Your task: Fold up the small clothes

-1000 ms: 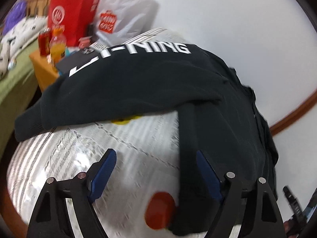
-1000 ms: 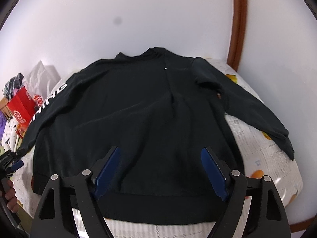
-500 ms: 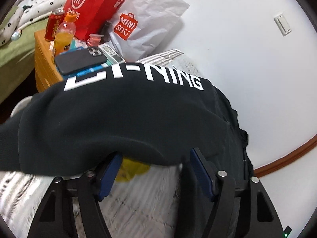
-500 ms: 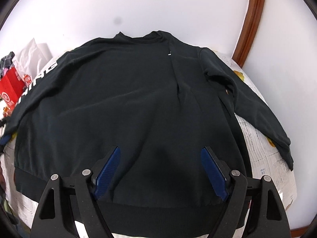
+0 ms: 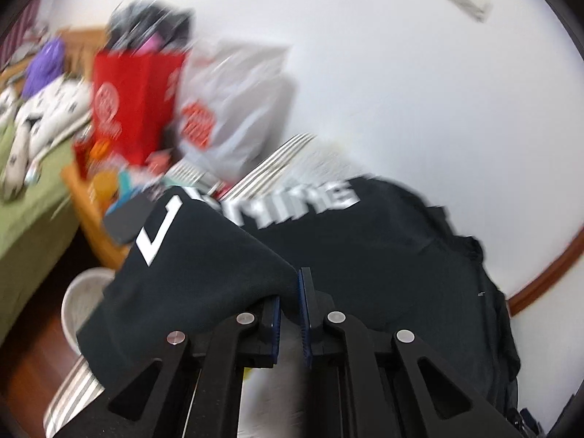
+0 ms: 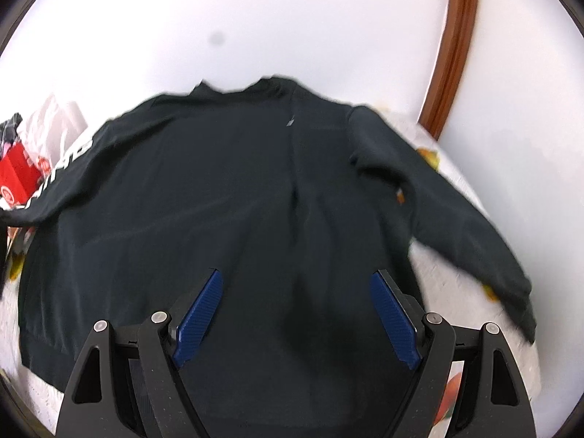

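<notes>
Sweatshirt [image 6: 233,211] lies flat on the table [image 6: 471,284], collar far, hem near, long axis running away from the right gripper [image 6: 295,317]. Left gripper [image 5: 290,310] is pinched tight on the lettered sleeve [image 5: 204,255], jaws having just closed on the cloth; sleeve lifted off the table. Right gripper is wide, empty, hovering over the hem. Judgement: the fold goes inward across the body, left hand leading.

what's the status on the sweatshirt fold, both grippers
Left gripper shut on the lettered sleeve, fabric pinched and lifted. Right gripper open over the sweatshirt hem, holding nothing. Other sleeve spread out flat. Nothing in the way.
</notes>
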